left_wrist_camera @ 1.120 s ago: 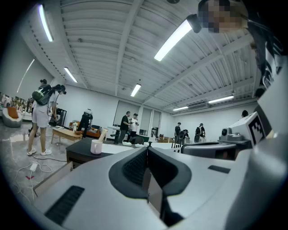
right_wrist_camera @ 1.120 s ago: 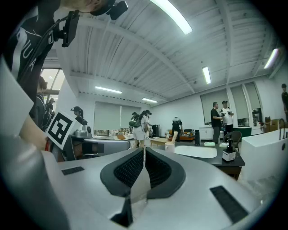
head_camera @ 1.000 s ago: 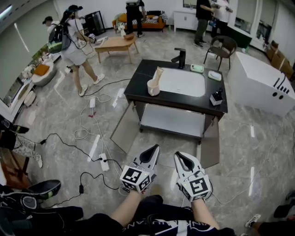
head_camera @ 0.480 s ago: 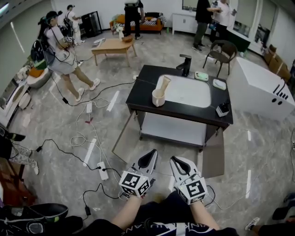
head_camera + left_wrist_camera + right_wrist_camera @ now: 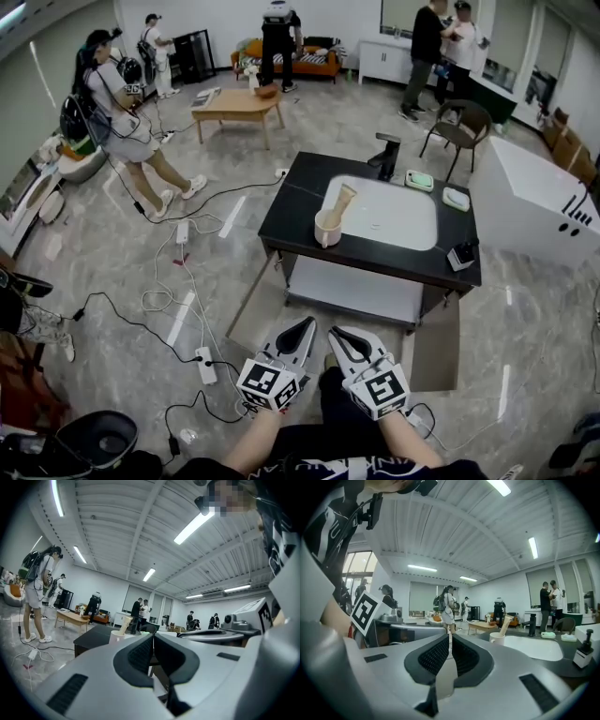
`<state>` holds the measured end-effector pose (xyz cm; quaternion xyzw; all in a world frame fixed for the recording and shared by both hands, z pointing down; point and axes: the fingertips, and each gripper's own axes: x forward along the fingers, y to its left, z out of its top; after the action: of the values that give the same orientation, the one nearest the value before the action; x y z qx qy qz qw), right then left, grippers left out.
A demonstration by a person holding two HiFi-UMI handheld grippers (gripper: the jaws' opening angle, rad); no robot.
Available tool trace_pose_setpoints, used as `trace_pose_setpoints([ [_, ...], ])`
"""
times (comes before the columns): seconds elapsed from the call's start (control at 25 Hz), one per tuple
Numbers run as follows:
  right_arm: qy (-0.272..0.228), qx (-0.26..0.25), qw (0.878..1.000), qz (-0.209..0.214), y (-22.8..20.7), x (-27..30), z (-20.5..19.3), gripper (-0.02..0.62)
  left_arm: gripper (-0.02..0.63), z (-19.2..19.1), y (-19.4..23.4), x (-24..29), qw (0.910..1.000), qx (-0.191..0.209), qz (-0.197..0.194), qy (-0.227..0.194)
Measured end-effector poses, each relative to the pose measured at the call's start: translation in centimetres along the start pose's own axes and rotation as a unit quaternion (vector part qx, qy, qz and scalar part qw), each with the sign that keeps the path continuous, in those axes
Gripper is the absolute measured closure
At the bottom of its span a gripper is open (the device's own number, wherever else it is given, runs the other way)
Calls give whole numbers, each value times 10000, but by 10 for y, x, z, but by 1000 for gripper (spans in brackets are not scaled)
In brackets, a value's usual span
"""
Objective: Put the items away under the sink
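Observation:
A black sink stand (image 5: 298, 202) with a white basin stands in the middle of the head view. On its top are a cream cup (image 5: 328, 227) holding a brush, a green soap dish (image 5: 419, 180), a white soap dish (image 5: 457, 198) and a small black-and-white dispenser (image 5: 460, 256). Its two doors (image 5: 251, 302) hang open, showing a pale shelf (image 5: 352, 291) below. My left gripper (image 5: 306, 324) and right gripper (image 5: 335, 333) are side by side short of the stand, both shut and empty. The left gripper (image 5: 152, 641) faces the cup (image 5: 121, 632). Past the right gripper (image 5: 450, 644) are the cup (image 5: 498, 637) and dispenser (image 5: 583, 656).
Cables and a power strip (image 5: 204, 364) trail over the floor at the left. A black faucet (image 5: 386, 155) rises behind the basin. A white bathtub (image 5: 539, 211) stands at the right, a chair (image 5: 464, 122) behind the stand. Several people stand at the back and left, by a wooden table (image 5: 230, 101).
Both shut grippers have drawn closer together and advanced toward the sink stand, which now sits further right in view. The person with the backpack has moved off to the back left.

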<state>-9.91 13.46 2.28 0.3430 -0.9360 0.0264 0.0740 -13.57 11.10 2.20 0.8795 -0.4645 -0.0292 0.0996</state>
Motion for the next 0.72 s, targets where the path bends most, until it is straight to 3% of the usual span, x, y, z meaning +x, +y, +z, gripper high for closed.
trace_pose_setpoints([
  [0.72, 231, 373, 9990, 96, -116, 88, -6, 555, 595, -8, 63, 122, 9990, -324, 86, 304],
])
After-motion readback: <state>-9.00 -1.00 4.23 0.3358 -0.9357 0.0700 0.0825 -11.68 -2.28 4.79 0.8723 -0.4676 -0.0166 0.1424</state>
